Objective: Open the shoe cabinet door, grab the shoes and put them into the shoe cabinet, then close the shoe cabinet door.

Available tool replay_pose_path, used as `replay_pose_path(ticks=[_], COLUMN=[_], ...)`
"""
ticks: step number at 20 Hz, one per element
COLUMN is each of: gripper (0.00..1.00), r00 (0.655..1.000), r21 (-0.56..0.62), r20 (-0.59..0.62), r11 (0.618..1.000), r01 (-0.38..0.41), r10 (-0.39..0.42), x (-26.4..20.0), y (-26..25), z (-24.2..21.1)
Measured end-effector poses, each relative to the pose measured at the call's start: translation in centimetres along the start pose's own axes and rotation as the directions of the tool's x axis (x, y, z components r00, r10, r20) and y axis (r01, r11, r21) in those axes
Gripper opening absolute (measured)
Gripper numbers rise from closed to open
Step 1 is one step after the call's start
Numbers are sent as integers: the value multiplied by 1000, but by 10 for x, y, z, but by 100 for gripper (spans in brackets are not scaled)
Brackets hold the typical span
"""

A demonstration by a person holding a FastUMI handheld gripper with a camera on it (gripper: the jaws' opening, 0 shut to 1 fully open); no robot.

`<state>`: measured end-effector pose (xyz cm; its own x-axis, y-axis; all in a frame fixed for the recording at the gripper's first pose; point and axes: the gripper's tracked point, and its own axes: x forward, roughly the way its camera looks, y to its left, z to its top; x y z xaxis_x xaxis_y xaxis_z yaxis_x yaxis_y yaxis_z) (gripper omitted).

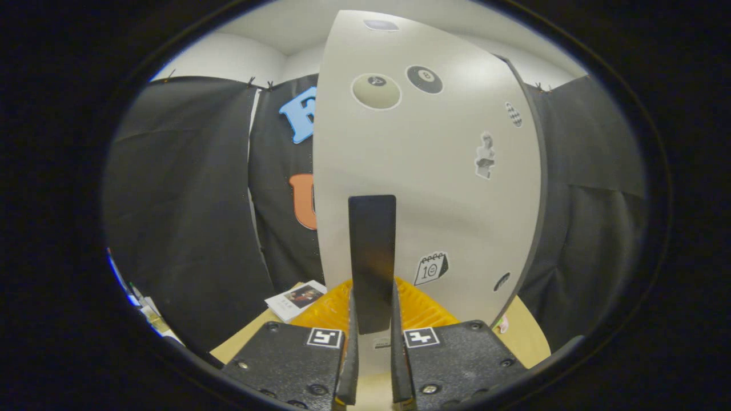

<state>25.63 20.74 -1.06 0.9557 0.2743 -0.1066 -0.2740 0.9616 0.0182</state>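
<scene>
The white cabinet door (pixel 434 188), dotted with small stickers, stands right in front of me and rises well above the fingers. A black upright handle bar (pixel 372 251) is fixed to it. My gripper (pixel 372 302) is shut on the lower end of that handle, with one finger pressing on each side. The door's dark edge (pixel 537 194) shows on its right. No shoe can be made out.
Below the door and just behind the fingers lies a yellow ribbed thing (pixel 425 311) on a tan tabletop (pixel 528 331). A small booklet (pixel 297 298) lies to the left of it. Black booth cloth hangs on both sides of the door.
</scene>
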Motion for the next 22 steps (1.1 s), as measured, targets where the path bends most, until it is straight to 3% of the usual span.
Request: replay_pose_path(ticks=[7, 11, 22], gripper=[24, 23, 13], r00=[1000, 1000, 996], r21=[20, 90, 15], r20=[10, 1, -10], r11=[1000, 996, 995], r01=[23, 21, 94], r10=[-23, -22, -94], x=[-19, -29, -46], y=[-18, -28, -61], z=[-3, -5, -6])
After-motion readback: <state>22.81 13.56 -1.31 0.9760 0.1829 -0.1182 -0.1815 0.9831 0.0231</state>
